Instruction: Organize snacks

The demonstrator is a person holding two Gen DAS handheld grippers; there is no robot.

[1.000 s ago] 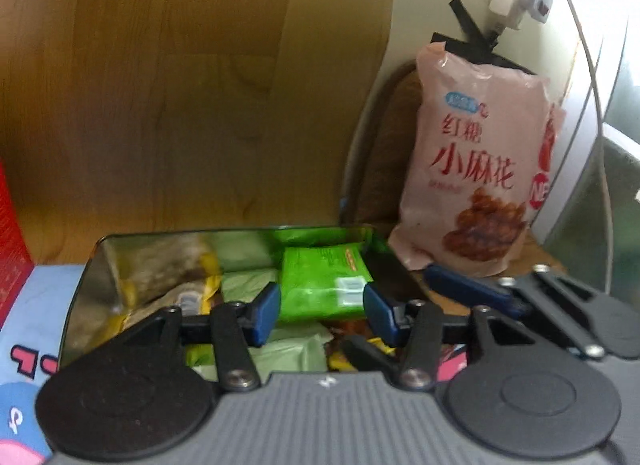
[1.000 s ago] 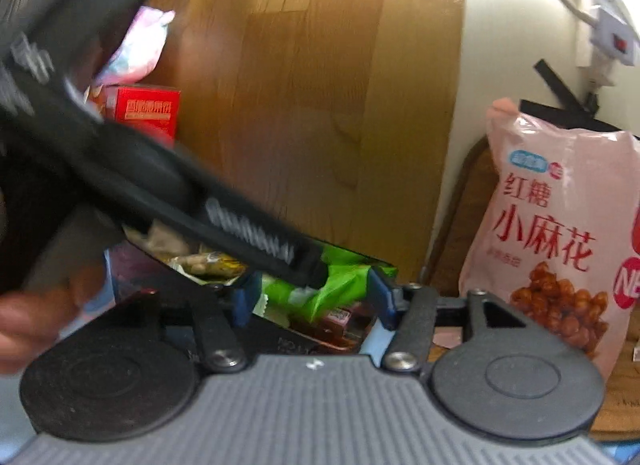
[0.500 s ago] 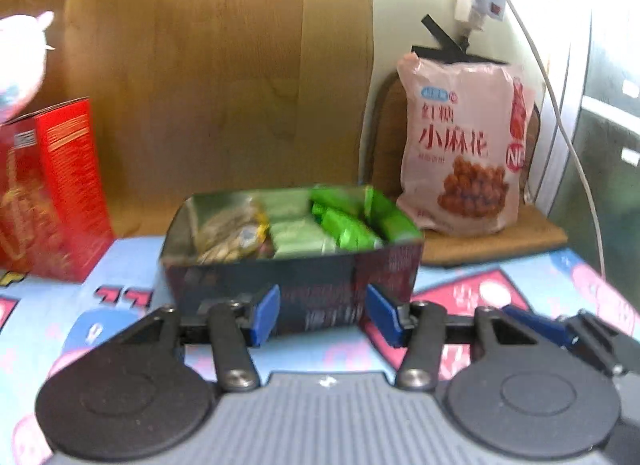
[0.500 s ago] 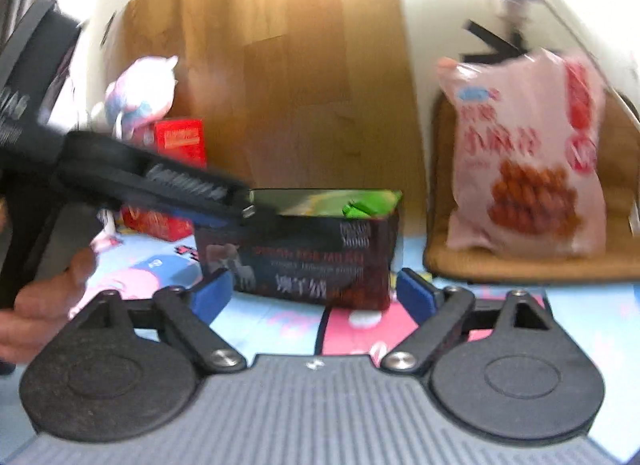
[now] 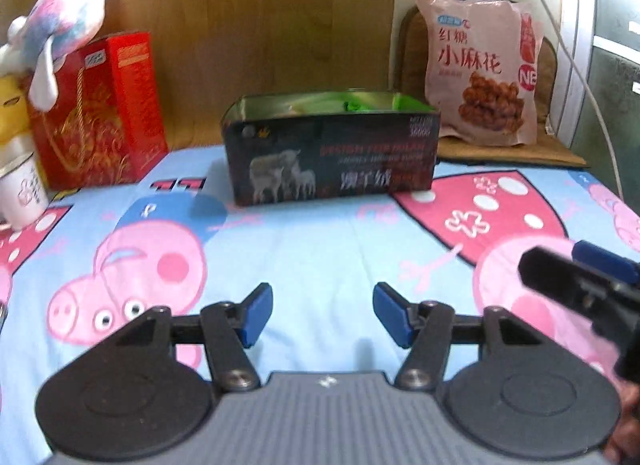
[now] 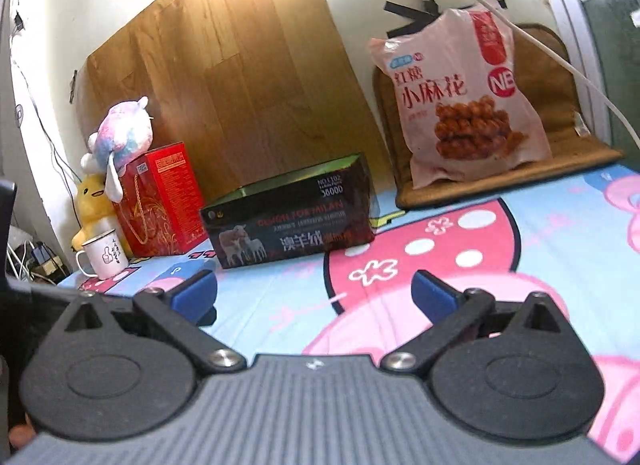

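Here the dark open-topped cardboard box (image 5: 332,157) holding green snack packets (image 5: 352,105) stands on the blue cartoon-pig cloth (image 5: 320,249), near the wooden wall panel. The left gripper (image 5: 323,315) and right gripper (image 6: 314,293) are both opening, nothing between their blue pads.

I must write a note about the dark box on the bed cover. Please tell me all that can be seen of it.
The dark box is a long, open-topped carton, seemingly of printed cardboard, with sheep pictures, red and white lettering and a shiny green-tinted inner wall. Green snack packets show just above its rim. It stands upright on the cartoon bed cover, close before the wooden board. Nothing visibly touches it but the cover, and no gripper is near it.
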